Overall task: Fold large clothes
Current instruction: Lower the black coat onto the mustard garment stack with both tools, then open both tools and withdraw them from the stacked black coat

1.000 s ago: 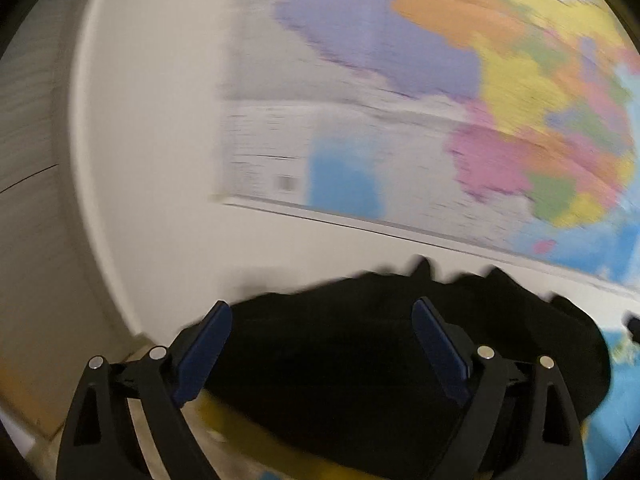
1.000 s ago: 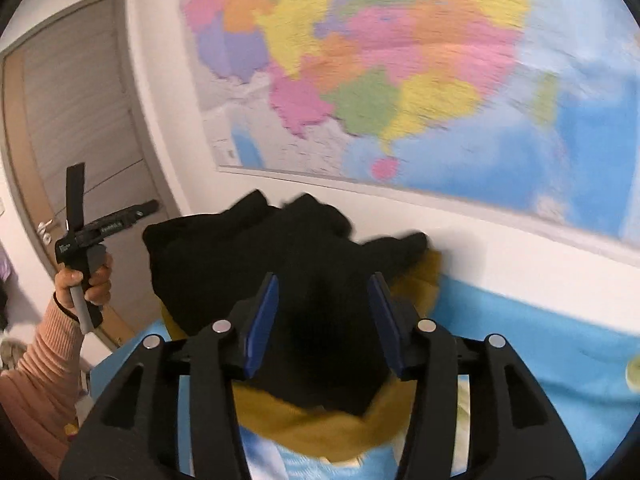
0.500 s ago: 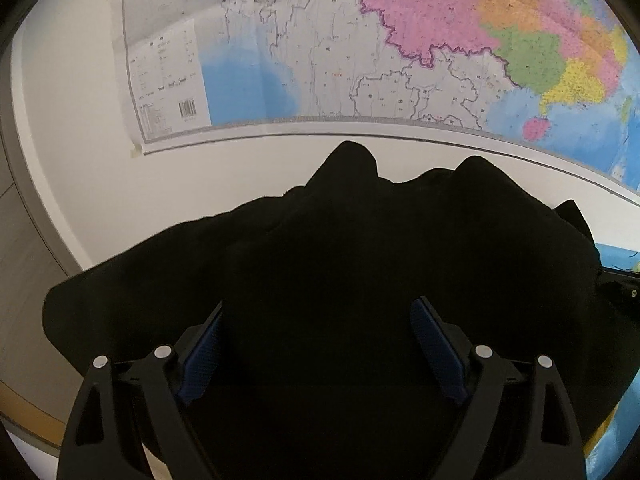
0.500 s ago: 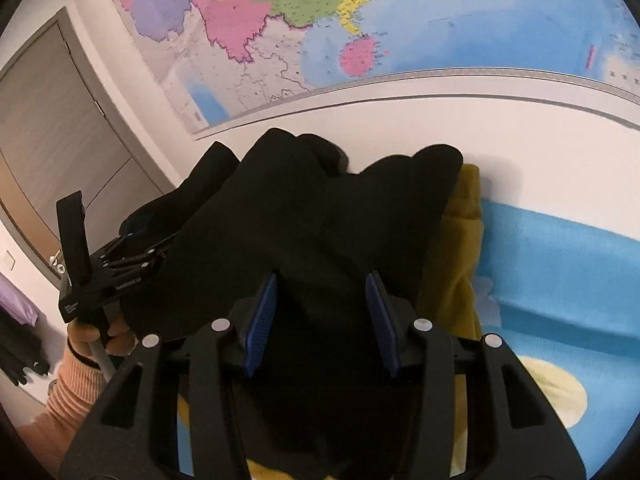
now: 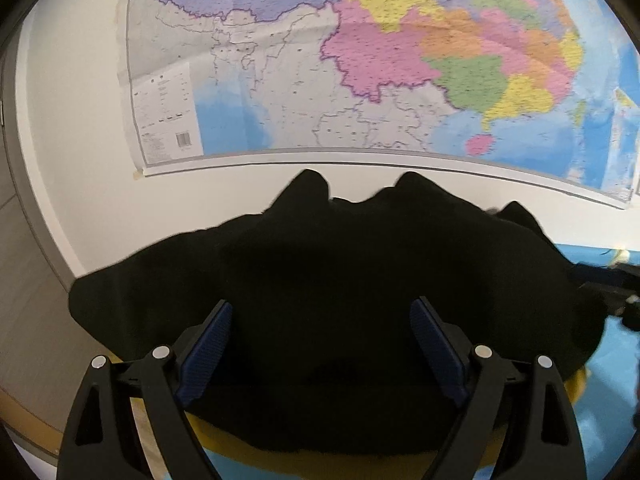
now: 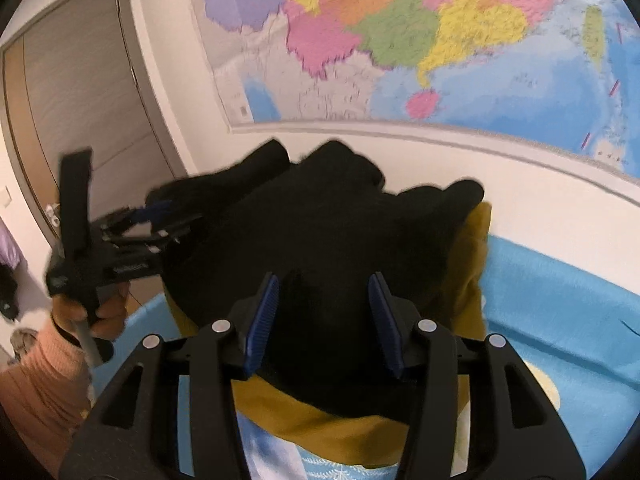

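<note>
A black garment (image 6: 320,240) lies bunched on top of a mustard-yellow garment (image 6: 468,264), both on a bed with a light-blue sheet (image 6: 560,304) pushed against a white wall (image 5: 80,160). A large coloured map (image 5: 360,60) hangs on that wall, and a grey-brown door (image 6: 80,100) stands at the left. The left tool (image 5: 320,344) is spread wide over the black cloth, gripping nothing. The right tool (image 6: 324,316) has its jaws opening, with black fabric bulging between them, unpinched. A hand (image 6: 96,312) in a peach sleeve (image 6: 44,368) holds the left tool's handle.
</note>
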